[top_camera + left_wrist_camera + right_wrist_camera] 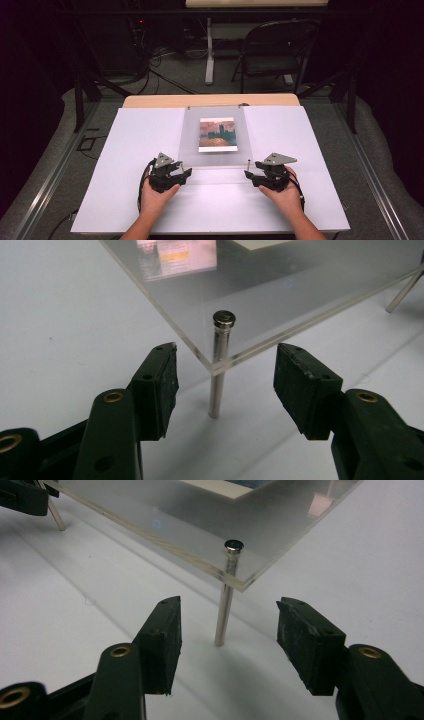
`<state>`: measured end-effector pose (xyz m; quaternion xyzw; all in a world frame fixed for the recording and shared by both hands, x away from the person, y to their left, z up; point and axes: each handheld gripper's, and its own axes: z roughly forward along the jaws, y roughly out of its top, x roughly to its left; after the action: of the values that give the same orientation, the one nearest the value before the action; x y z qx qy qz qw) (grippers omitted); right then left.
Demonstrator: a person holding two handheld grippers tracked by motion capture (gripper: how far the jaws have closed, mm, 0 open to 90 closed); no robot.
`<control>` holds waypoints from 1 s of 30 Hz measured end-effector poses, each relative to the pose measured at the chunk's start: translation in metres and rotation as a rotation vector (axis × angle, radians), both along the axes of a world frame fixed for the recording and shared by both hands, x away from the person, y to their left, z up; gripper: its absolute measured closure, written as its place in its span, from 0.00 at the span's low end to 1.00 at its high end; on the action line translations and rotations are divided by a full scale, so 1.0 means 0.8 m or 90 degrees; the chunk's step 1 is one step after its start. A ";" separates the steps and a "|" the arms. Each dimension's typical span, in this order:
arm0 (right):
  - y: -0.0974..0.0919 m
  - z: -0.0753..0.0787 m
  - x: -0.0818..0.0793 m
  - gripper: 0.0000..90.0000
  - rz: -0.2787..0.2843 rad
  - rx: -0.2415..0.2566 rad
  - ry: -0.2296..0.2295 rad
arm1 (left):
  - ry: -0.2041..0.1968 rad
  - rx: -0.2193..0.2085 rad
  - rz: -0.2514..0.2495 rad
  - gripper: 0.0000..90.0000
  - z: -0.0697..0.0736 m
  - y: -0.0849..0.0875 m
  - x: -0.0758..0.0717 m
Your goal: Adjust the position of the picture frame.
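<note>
A clear acrylic plate (215, 161) stands on thin metal posts above a white board, with a small painted picture (217, 134) at its middle. My left gripper (186, 171) is at the plate's near left corner. In the left gripper view its jaws (225, 375) stand open on either side of the corner post (218, 365), and the pads (165, 385) are clear of it. My right gripper (250, 175) is at the near right corner. It is open too (227, 617), with that corner's post (225, 605) between its jaws, untouched.
The white board (130, 150) covers most of a wooden table (210, 100). A folding chair (275, 45) and a table leg stand on the floor beyond. The left gripper (25, 495) shows in the right gripper view's top left corner.
</note>
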<state>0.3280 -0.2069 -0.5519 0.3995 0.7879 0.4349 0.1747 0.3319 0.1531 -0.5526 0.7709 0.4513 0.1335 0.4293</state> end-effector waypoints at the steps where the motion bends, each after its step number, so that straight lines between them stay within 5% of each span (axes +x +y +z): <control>1: -0.001 0.001 0.000 0.48 0.002 -0.005 0.001 | 0.000 0.001 -0.001 0.48 0.000 0.000 -0.001; 11: -0.002 0.008 -0.025 0.49 0.010 -0.017 0.011 | 0.020 -0.008 -0.009 0.47 0.007 0.002 -0.018; 20: -0.015 0.021 -0.058 0.48 0.002 -0.012 -0.008 | -0.001 0.003 -0.015 0.45 0.017 0.017 -0.047; 30: -0.033 0.028 -0.058 0.47 -0.031 -0.025 -0.040 | 0.006 -0.031 0.016 0.41 0.021 0.043 -0.047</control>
<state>0.2812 -0.2332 -0.5293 0.4011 0.7804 0.4275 0.2176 0.2943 0.1877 -0.5356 0.7549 0.4664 0.1240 0.4441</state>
